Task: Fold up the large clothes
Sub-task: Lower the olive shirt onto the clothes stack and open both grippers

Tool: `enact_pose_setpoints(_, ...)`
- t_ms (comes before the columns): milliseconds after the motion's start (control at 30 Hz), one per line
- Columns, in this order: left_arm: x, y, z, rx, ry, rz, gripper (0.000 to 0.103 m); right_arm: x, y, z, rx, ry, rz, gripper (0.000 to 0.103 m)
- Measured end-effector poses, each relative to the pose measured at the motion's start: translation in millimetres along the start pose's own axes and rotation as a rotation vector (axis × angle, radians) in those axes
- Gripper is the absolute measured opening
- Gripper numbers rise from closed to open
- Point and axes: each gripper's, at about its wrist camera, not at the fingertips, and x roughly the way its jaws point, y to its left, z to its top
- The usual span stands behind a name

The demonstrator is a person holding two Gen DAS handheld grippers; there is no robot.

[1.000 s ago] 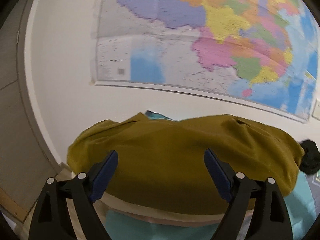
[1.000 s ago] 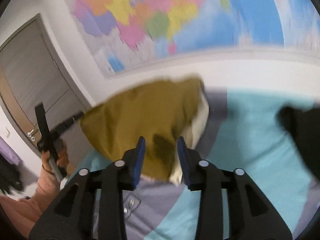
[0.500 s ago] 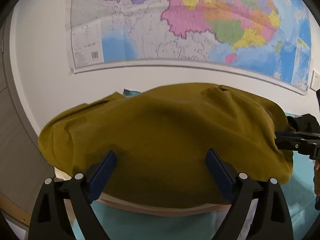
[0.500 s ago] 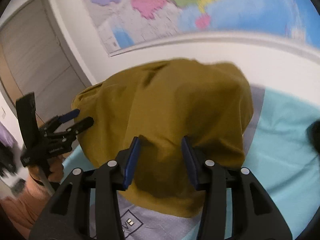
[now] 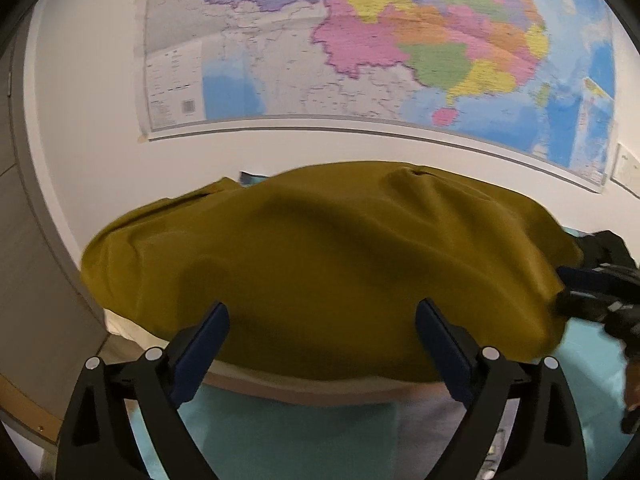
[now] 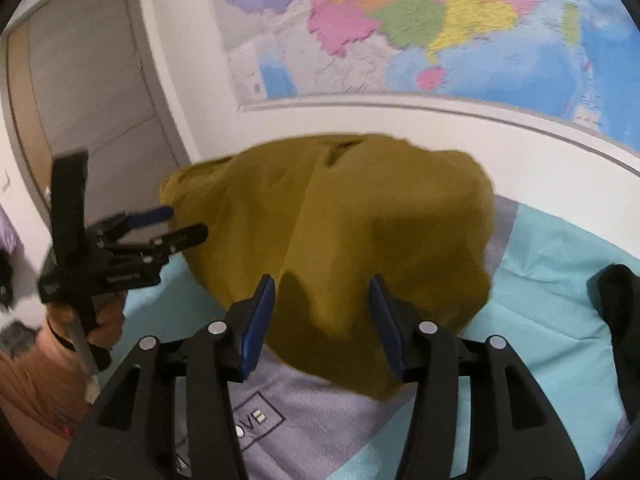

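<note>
The right gripper has let go and opened wider; the left gripper gapes empty before the mustard cloth's near edge.

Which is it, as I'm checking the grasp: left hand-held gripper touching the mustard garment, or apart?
Cannot tell. Right wrist view: the left hand-held gripper, open, nears the mustard garment at its edge, but blur hides any gap.

- The left wrist camera looks forward between its own two fingers, from close to the mustard-yellow cloth, toward the wall map.
- The right wrist camera looks from the other side, close too, facing the same wall.
- Both views share the cloth, map and teal bedsheet.
</note>
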Motion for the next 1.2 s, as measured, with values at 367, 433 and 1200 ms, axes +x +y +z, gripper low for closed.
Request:
enact_pose_setpoints(367,8,-11,-9,-0.023,0.031,-0.012,0.095,17,-8,-13,0.054,0.038,0.033,0.061)
enact_pose_setpoints(433,2,-12,-9,-0.029,0.024,-0.020,0.095,8,-5,-13,0.048,0.015,0.036,0.062)
enact_pose_setpoints(1200,-40,-43,-51,-0.131,0.076,0.100,0.096,-47,41,-59,-0.044,-0.090,-0.126,0.097)
